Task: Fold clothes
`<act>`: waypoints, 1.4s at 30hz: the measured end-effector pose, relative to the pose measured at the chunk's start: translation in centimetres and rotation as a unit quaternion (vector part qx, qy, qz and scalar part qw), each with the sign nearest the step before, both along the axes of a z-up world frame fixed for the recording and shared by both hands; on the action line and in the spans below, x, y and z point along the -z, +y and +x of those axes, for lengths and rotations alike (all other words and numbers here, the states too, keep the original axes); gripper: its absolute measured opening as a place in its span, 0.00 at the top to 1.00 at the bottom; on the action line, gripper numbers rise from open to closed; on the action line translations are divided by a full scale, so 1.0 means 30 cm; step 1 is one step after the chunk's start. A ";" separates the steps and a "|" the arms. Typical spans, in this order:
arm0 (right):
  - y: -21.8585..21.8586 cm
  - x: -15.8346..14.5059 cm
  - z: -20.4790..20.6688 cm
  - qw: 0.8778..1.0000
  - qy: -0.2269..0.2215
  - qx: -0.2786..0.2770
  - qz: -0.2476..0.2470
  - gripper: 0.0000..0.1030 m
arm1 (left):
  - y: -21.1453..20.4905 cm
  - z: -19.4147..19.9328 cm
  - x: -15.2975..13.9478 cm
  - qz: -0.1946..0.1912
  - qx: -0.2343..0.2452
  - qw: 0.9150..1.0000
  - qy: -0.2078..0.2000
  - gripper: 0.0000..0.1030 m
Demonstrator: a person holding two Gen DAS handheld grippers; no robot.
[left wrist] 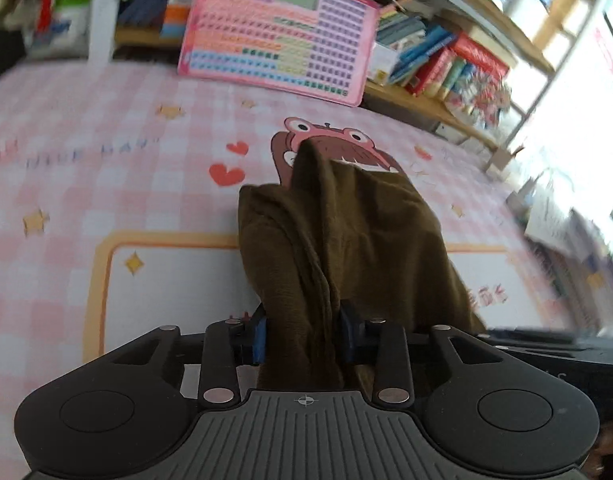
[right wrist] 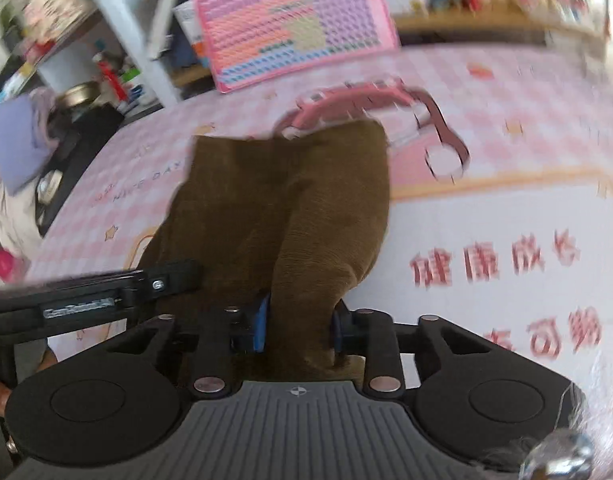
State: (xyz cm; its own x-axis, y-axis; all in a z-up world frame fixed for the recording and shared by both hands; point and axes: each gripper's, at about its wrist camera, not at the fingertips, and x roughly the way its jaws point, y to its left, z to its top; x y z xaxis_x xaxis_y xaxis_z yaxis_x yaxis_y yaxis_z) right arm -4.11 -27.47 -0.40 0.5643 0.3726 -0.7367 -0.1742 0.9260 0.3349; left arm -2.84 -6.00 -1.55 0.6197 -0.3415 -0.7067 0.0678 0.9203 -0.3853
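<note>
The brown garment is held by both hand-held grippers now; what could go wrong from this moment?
1. The brown garment is bunched between the fingers of the left hand-held gripper and the right hand-held gripper; a thick wad may slip out.
2. Crumpled cloth may fold unevenly on the pink checkered mat.
3. Both views are motion-blurred; a fast swing might hit the pink toy tablet.

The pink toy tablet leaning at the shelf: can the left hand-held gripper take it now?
Probably not: the left hand-held gripper is shut on the brown garment, which fills its jaws, so the pink toy tablet cannot be gripped first.
</note>
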 end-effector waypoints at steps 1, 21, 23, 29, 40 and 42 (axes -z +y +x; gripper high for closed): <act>-0.013 0.011 0.006 1.000 0.013 0.007 0.010 0.66 | 0.010 0.003 0.004 -0.010 -0.002 1.000 0.004 0.66; 0.024 -0.030 -0.064 0.999 -0.040 0.000 0.005 0.74 | -0.012 -0.061 -0.042 0.002 0.020 0.999 -0.044 0.70; 0.026 -0.048 -0.089 0.998 -0.059 0.000 0.002 0.74 | -0.003 -0.079 -0.059 -0.003 0.021 0.998 -0.054 0.70; 0.028 -0.062 -0.140 0.997 -0.073 0.002 0.003 0.74 | -0.007 -0.113 -0.074 -0.001 0.025 0.998 -0.058 0.70; -0.063 -0.094 -0.130 0.995 -0.093 -0.036 0.015 0.74 | -0.101 -0.136 -0.117 0.006 -0.008 0.998 -0.070 0.70; -0.090 -0.098 -0.123 0.994 -0.095 -0.046 0.017 0.74 | -0.128 -0.139 -0.117 0.008 -0.016 0.998 -0.065 0.70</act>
